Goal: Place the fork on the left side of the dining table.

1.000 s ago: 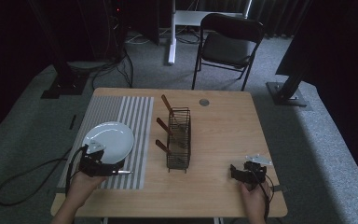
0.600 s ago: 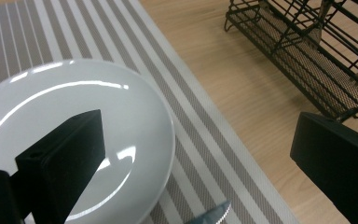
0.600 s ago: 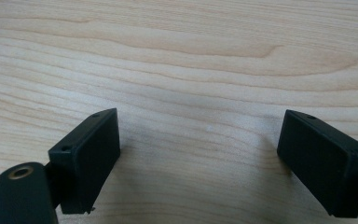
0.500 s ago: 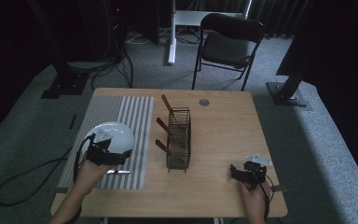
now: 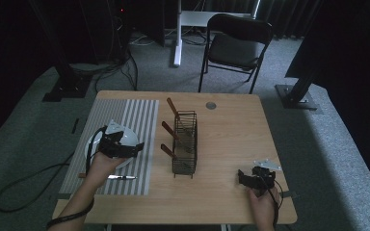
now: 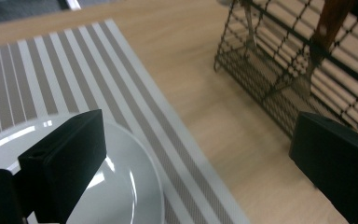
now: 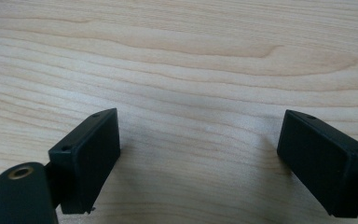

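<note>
At lower left of the high view, the left gripper [image 5: 134,148] has moved over the plate [image 5: 129,138].
Jaws wide, nothing held; right gripper [image 5: 243,177] idles wide on the worktop [image 5: 231,130], so a plate grasp toward the rack [image 5: 185,143] looks next.

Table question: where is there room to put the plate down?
Bare wood lies between the wire rack and the right gripper, and on the table behind that. The striped mat's far half is free. Near the plate, left gripper and knife, it's crowded.
</note>
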